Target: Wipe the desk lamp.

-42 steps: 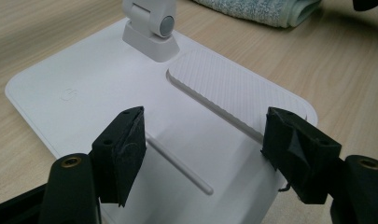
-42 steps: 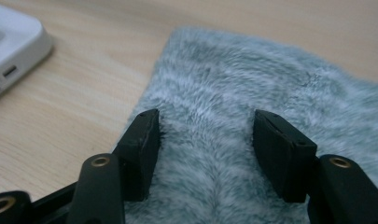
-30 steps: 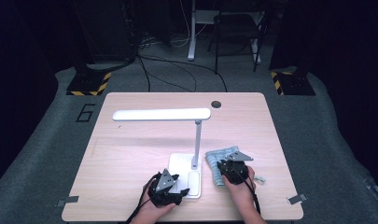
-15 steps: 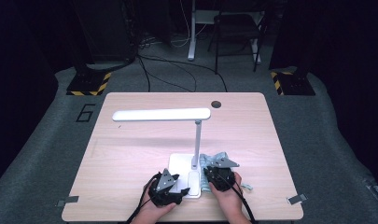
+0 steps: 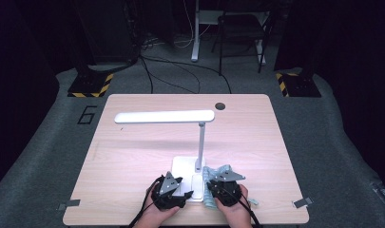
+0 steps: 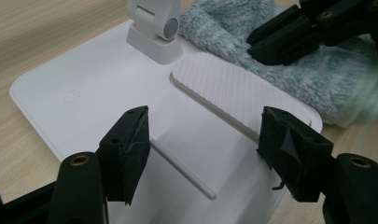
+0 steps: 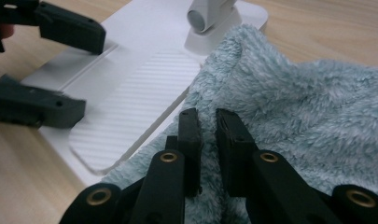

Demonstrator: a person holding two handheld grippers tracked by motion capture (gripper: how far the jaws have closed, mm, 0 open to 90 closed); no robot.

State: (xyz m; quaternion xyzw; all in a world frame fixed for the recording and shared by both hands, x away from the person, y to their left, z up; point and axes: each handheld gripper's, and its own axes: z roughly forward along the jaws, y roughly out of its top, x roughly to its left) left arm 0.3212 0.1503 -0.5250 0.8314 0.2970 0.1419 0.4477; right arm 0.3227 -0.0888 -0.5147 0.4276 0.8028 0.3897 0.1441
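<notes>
A white desk lamp stands on the wooden table (image 5: 133,156), with its flat base (image 5: 183,166) near the front edge. My left gripper (image 5: 184,190) (image 6: 203,140) is open, its jaws spread above the base's front part with nothing between them. A fluffy pale-blue cloth (image 5: 210,198) (image 7: 308,107) (image 6: 317,79) lies against the base's right edge. My right gripper (image 5: 214,186) (image 7: 207,121) is shut on a fold of this cloth, right beside the base's ribbed pad (image 7: 130,93). It also appears at the top right of the left gripper view as the right gripper (image 6: 289,37).
The lamp's pole (image 5: 200,145) rises from the base's back right and carries a long lit head (image 5: 164,116) out to the left. A dark round hole (image 5: 220,106) sits at the table's far edge. Chairs, cables and stands lie on the floor beyond.
My right gripper has slid left toward the lamp base, dragging the cloth up against its edge. The left gripper has kept its place.
</notes>
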